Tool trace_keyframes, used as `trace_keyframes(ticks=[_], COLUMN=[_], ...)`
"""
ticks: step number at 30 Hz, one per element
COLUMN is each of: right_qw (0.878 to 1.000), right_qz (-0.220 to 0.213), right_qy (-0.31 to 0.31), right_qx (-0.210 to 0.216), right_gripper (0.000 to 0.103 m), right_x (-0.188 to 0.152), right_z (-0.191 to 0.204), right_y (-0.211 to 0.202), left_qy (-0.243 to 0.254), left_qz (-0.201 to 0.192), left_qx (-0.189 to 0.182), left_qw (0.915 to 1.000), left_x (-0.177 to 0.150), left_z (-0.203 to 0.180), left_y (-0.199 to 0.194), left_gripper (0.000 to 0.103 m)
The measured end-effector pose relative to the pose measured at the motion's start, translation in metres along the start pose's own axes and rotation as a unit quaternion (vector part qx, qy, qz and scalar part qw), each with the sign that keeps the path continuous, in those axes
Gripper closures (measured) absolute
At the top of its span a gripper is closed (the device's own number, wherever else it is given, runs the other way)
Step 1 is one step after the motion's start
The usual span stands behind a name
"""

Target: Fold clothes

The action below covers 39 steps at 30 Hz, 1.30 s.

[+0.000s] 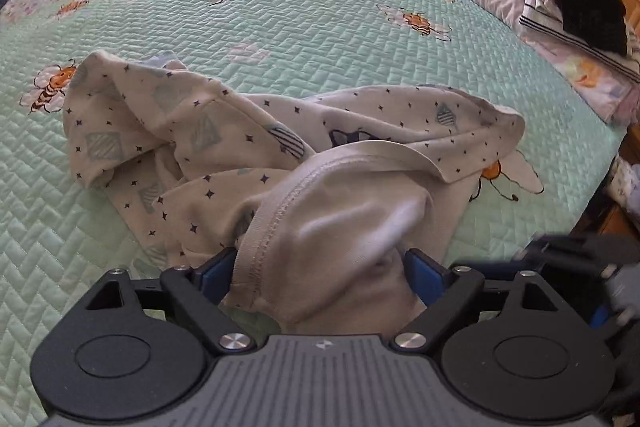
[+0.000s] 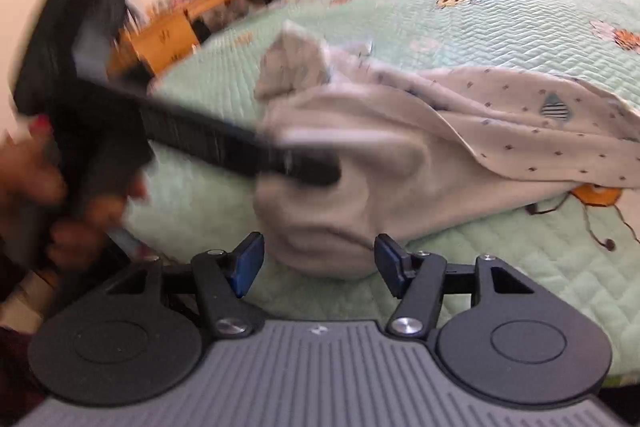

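Garment (image 1: pixel 280 155) bunched between left tool's (image 1: pixel 320 267) spread jaws.

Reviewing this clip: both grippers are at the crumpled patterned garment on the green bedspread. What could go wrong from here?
1. The left gripper has its jaws wide apart around a loose bunch of the garment; closing may catch several layers at once.
2. The right gripper, also open, points at that same bunch, so the two tools could collide.
3. The garment is heaped and twisted, so a fold now may lock in creases.
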State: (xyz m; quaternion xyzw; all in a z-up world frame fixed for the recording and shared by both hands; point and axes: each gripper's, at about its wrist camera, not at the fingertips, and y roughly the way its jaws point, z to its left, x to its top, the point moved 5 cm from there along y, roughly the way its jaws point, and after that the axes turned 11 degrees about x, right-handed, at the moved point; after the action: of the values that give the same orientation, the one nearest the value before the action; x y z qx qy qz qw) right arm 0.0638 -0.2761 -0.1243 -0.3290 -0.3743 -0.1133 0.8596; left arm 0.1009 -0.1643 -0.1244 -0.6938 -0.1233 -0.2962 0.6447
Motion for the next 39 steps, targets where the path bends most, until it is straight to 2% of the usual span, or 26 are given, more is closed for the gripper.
trace_keyframes(ticks=[2, 5, 8, 10, 14, 16, 19, 22, 24, 26, 29, 32, 33, 37, 39], right_qw=[1.0, 0.997, 0.995, 0.993, 0.995, 0.996, 0.996, 0.992, 0.99, 0.991, 0.995, 0.996, 0.997, 0.996, 0.993], right_qz=[-0.026, -0.053, -0.09, -0.104, -0.057, -0.027, 0.005, 0.04, 0.055, 0.04, -0.027, -0.053, -0.049, 0.04, 0.072], right_qy=[0.005, -0.004, 0.004, 0.008, 0.029, 0.02, -0.024, -0.056, -0.058, -0.052, -0.026, -0.029, -0.034, -0.071, -0.082], right_qx=[-0.015, -0.05, -0.05, -0.059, -0.076, -0.078, -0.084, -0.102, -0.112, -0.118, -0.089, -0.062, -0.058, -0.033, -0.039], right_gripper=[0.039, 0.039, 0.039, 0.039, 0.039, 0.039, 0.039, 0.039, 0.039, 0.039, 0.039, 0.039, 0.039, 0.039, 0.038], right_x=[0.01, 0.026, 0.047, 0.06, 0.056, 0.039, 0.006, -0.019, -0.026, -0.017, 0.019, 0.054, 0.059, 0.028, 0.0], right_z=[-0.005, -0.011, -0.019, -0.027, -0.045, -0.045, -0.034, -0.024, -0.017, -0.012, -0.003, 0.002, 0.004, 0.015, 0.017], right_y=[-0.015, -0.023, -0.027, -0.014, 0.02, 0.024, 0.013, -0.003, -0.013, -0.023, -0.03, -0.005, 0.005, 0.04, 0.034], left_qy=[-0.015, -0.001, -0.005, 0.003, 0.023, 0.023, -0.029, -0.08, -0.105, -0.123, -0.152, -0.187, -0.188, -0.185, -0.192], left_qz=[0.003, -0.001, 0.003, 0.004, 0.003, -0.001, 0.0, -0.013, -0.03, -0.047, -0.062, -0.068, -0.065, -0.056, -0.054], left_qx=[-0.01, -0.001, -0.004, -0.002, 0.002, -0.001, -0.036, -0.065, -0.067, -0.067, -0.068, -0.053, -0.046, -0.019, -0.019], left_qw=[0.9998, 1.0, 1.0, 1.0, 0.9997, 0.9997, 0.9989, 0.9947, 0.9918, 0.989, 0.9841, 0.9786, 0.979, 0.981, 0.9798], left_x=[0.0, -0.002, -0.003, -0.005, -0.011, -0.013, -0.012, -0.002, 0.006, 0.01, 0.013, 0.011, 0.01, 0.004, 0.003], left_z=[0.002, 0.0, 0.002, 0.0, -0.005, -0.001, 0.019, 0.036, 0.045, 0.054, 0.064, 0.076, 0.079, 0.088, 0.091], left_y=[0.0, -0.001, -0.002, -0.003, -0.011, -0.017, -0.024, -0.031, -0.037, -0.043, -0.05, -0.054, -0.054, -0.055, -0.051], left_gripper=[0.013, 0.013, 0.014, 0.014, 0.013, 0.013, 0.016, 0.017, 0.017, 0.017, 0.017, 0.017, 0.017, 0.017, 0.016])
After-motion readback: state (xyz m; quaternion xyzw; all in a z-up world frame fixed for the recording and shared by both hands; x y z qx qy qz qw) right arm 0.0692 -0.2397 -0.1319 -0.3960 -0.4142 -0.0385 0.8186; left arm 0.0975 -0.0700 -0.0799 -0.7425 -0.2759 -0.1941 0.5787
